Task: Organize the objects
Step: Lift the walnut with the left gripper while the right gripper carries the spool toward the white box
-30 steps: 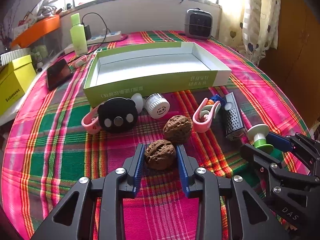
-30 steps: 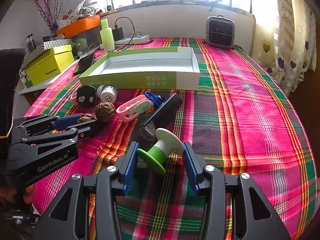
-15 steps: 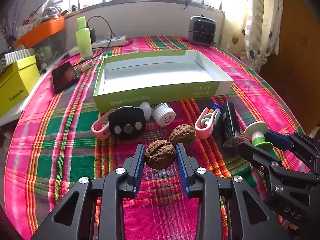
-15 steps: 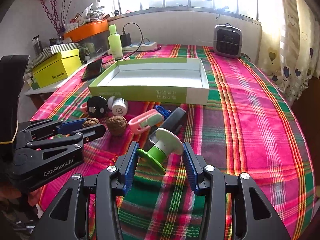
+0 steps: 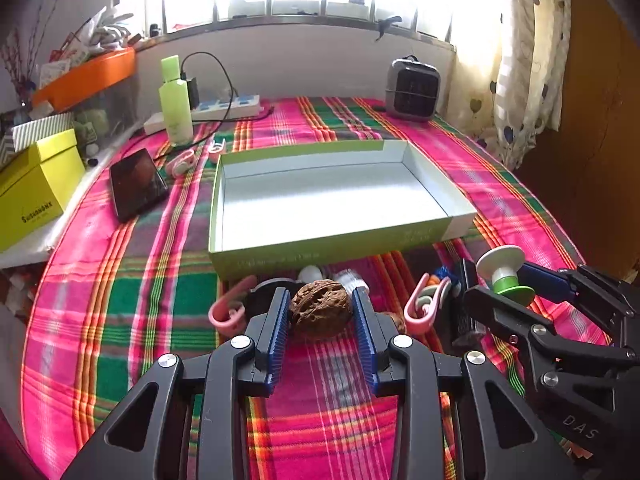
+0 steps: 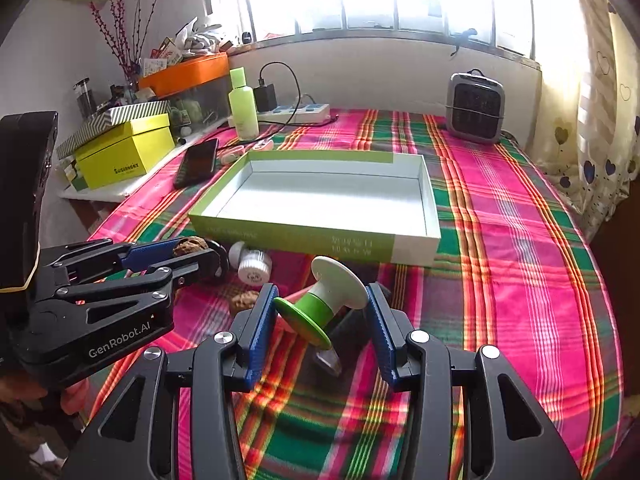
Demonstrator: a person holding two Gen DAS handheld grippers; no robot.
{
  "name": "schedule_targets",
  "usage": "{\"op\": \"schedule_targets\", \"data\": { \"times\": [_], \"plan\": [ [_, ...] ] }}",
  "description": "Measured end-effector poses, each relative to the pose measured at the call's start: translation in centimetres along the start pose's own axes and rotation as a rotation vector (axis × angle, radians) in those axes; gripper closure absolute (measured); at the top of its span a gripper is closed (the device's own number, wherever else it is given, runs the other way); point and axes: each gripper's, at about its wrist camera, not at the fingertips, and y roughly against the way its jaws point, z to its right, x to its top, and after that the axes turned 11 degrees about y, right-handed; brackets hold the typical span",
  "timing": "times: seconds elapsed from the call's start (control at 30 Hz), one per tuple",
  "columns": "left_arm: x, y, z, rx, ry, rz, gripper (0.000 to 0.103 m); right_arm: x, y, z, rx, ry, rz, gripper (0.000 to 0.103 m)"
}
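My left gripper (image 5: 320,314) is shut on a brown walnut (image 5: 320,308) and holds it above the cloth, just short of the green-and-white open box (image 5: 336,196). It also shows in the right wrist view (image 6: 188,250). My right gripper (image 6: 322,312) is shut on a green-and-white spool (image 6: 320,302), also lifted; the spool shows in the left wrist view (image 5: 506,272). The box is empty in the right wrist view (image 6: 320,200). A second walnut (image 6: 245,300) lies on the cloth.
Below the grippers lie a pink clip (image 5: 426,300), a black grater-like bar (image 5: 466,300), a white cap (image 6: 254,266) and a black round thing with a pink clip (image 5: 230,312). Behind are a phone (image 5: 138,184), green bottle (image 5: 176,102), heater (image 5: 412,88) and yellow box (image 5: 32,192).
Both grippers have risen and moved toward the box, the left carrying the walnut and the right the spool. The other objects stayed on the cloth.
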Motion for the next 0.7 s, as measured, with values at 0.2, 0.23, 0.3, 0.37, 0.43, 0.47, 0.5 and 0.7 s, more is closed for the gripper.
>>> {"op": "schedule_targets", "data": {
  "times": [0.2,0.23,0.3,0.37,0.43,0.47,0.5,0.7],
  "plan": [
    [1.6,-0.7,-0.3,0.008,-0.003,0.011,0.073,1.5,-1.4,0.7,0.019,-0.008,-0.009,0.058],
    [1.9,-0.8,-0.4,0.009,-0.002,0.012,0.073,1.9,-1.7,0.9,0.022,-0.011,-0.012,0.058],
    [2.5,-1.1,-0.5,0.016,0.011,0.017,0.073,2.3,-2.3,1.2,0.032,-0.015,-0.02,0.058],
    [3.1,-1.4,-0.7,0.019,0.013,0.022,0.073,2.9,-3.0,1.5,0.038,-0.013,-0.027,0.058],
    [3.8,-2.0,-1.0,0.012,0.019,0.014,0.073,3.5,-3.6,1.6,0.034,-0.007,-0.032,0.058],
    [4.2,-2.4,-1.2,0.005,0.028,0.001,0.073,3.8,-3.9,1.8,0.038,-0.005,-0.033,0.058],
    [4.4,-2.8,-1.4,0.01,0.033,-0.003,0.073,4.1,-4.2,2.0,0.04,-0.005,-0.034,0.058],
    [6.6,-4.8,-2.2,0.029,0.051,-0.004,0.073,6.4,-6.4,2.9,0.039,0.016,-0.044,0.058]
  ]
}}
